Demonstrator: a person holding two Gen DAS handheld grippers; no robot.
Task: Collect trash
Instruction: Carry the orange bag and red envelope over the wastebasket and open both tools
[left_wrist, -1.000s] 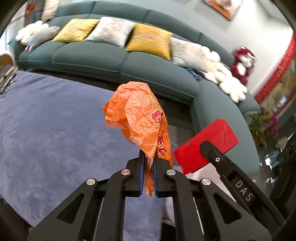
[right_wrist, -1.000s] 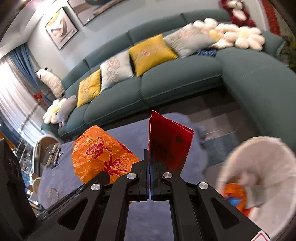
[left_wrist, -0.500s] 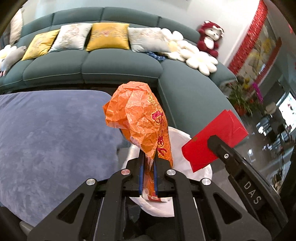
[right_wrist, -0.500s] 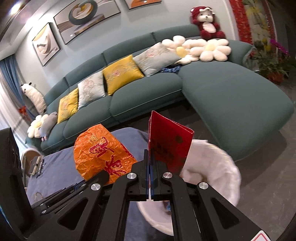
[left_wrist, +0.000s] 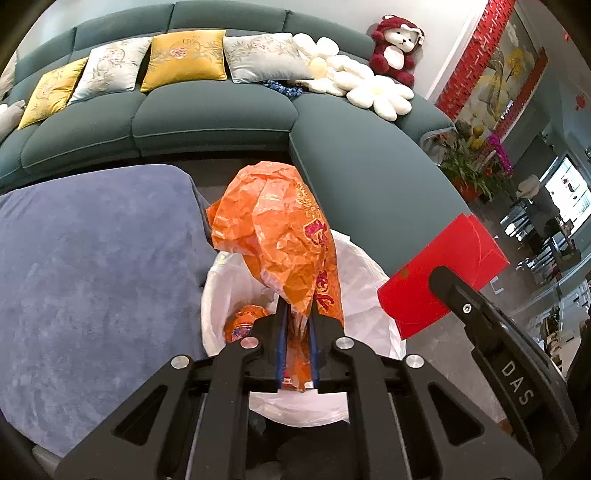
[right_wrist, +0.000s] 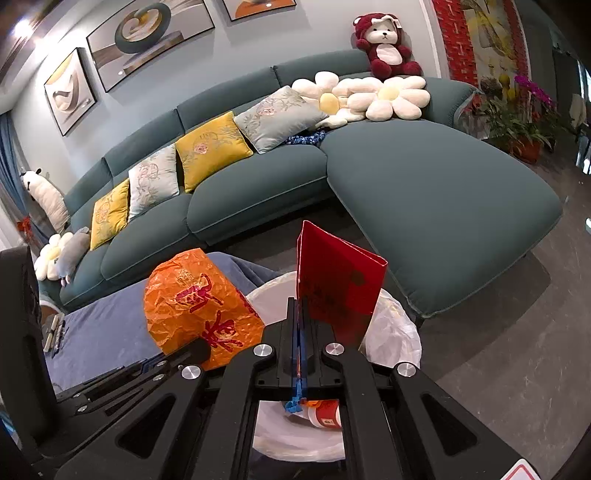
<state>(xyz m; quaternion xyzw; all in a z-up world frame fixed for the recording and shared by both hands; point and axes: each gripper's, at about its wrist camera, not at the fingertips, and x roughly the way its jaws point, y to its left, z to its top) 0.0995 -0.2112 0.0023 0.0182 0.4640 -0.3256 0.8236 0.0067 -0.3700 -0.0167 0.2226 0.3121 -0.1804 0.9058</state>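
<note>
A crumpled orange plastic bag (left_wrist: 280, 229) sticks up from my left gripper (left_wrist: 297, 314). Its jaws are opening, and the bag's neck still fills the gap between the blue pads. Below it stands a bin with a white liner (left_wrist: 369, 295), with an orange wrapper (left_wrist: 243, 321) inside. My right gripper (right_wrist: 300, 306) is shut on the edge of a red paper envelope (right_wrist: 340, 288), held upright over the same bin (right_wrist: 391, 332). In the right wrist view the orange bag (right_wrist: 195, 299) hangs just left of the envelope. In the left wrist view the envelope (left_wrist: 443, 269) is at the right.
A table under a blue-grey cloth (left_wrist: 92, 258) lies left of the bin. A teal corner sofa (right_wrist: 424, 199) with cushions and plush toys curves behind it. Potted plants (right_wrist: 517, 125) stand at the far right, on a dark tiled floor (right_wrist: 498, 350).
Both grippers have swung right, off the blue cloth and over the white-lined bin, which now sits under the jaws. The gap between the left jaws looks slightly wider.
</note>
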